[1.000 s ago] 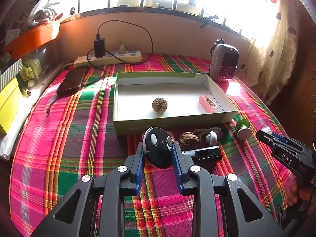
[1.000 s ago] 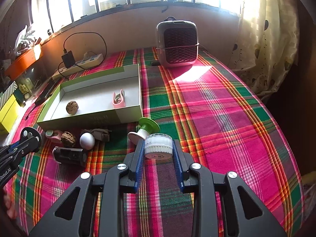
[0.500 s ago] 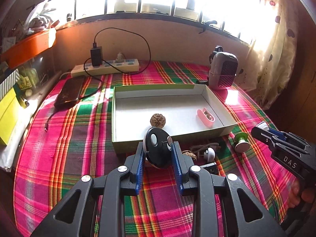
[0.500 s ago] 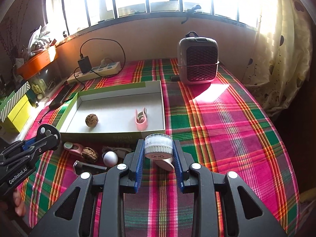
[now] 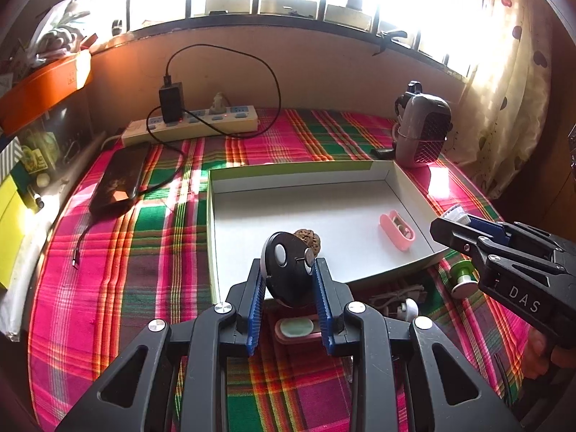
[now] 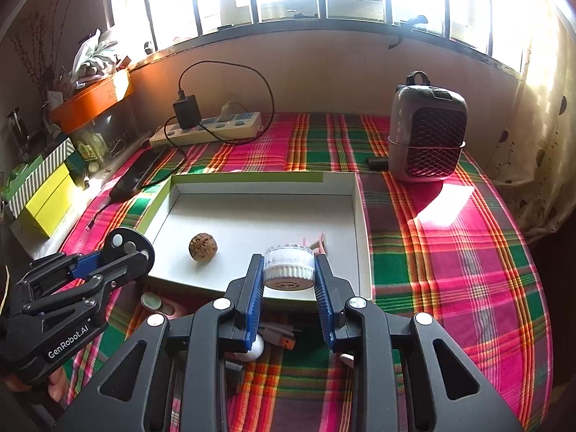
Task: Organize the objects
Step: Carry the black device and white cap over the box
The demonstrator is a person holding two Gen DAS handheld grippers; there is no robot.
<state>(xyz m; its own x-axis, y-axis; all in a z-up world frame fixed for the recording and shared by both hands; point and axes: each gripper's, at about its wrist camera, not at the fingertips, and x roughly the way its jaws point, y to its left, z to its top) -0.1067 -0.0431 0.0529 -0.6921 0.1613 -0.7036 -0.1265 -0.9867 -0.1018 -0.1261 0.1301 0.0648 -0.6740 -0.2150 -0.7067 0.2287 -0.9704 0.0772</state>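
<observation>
Both wrist cameras look down along their jaws, sharing the shallow box (image 5: 212,237) (image 6: 361,216).

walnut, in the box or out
In. The walnut lies on the white floor of the box, apart from its walls; the pink case lies there too.

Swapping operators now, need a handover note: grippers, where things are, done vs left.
Left gripper: jaws shut on the black round disc with silver buttons, at the near edge of the shallow white cardboard tray.
Right gripper: jaws shut on the small white ribbed-lid jar, over the tray's near right part.
Done: brown walnut and pink oblong case lie in the tray.
Left: release both, then fetch the green-and-white spool and other small items on the plaid cloth.
</observation>
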